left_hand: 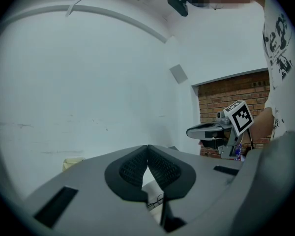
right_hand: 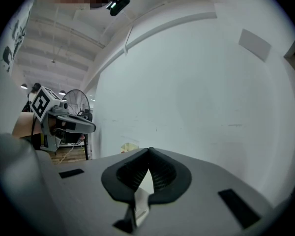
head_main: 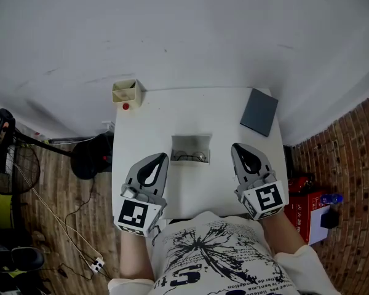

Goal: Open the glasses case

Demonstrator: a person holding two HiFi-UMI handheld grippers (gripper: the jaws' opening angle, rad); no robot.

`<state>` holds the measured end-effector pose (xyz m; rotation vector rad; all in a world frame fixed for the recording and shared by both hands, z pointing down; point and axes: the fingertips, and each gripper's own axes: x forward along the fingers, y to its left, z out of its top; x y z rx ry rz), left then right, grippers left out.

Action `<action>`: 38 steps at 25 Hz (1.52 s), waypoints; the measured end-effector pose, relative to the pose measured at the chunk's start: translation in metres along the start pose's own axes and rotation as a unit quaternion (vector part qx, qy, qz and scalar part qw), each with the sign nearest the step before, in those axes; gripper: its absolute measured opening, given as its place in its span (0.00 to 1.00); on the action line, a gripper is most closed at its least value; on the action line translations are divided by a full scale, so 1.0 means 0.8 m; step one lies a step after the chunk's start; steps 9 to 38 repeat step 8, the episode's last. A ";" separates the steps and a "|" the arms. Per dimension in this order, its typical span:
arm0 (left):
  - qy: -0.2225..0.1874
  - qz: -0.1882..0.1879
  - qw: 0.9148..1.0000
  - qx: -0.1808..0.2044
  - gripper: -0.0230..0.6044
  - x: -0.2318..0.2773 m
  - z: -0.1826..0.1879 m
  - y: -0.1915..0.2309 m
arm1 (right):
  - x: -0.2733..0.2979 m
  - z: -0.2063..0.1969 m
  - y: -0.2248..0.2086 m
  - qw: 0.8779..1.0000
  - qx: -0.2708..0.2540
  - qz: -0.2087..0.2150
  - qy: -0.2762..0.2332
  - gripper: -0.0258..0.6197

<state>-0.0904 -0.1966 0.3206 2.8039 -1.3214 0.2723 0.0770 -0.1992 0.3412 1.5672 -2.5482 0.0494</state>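
Left gripper and right gripper are both sitting shut and empty, flanking the case. On the table, it's lying with its long axis running left-right between the tips, glasses showing inside. Left gripper is sitting slightly nearer.
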 end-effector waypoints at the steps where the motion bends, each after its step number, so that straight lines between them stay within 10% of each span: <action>1: -0.004 0.000 1.000 -0.003 0.06 0.000 0.001 0.000 | 0.000 0.000 0.000 1.000 0.000 0.000 0.000 0.06; 38: -0.006 0.002 1.000 -0.008 0.06 0.002 0.000 -0.001 | 0.004 0.000 0.001 1.000 -0.007 0.001 -0.002 0.06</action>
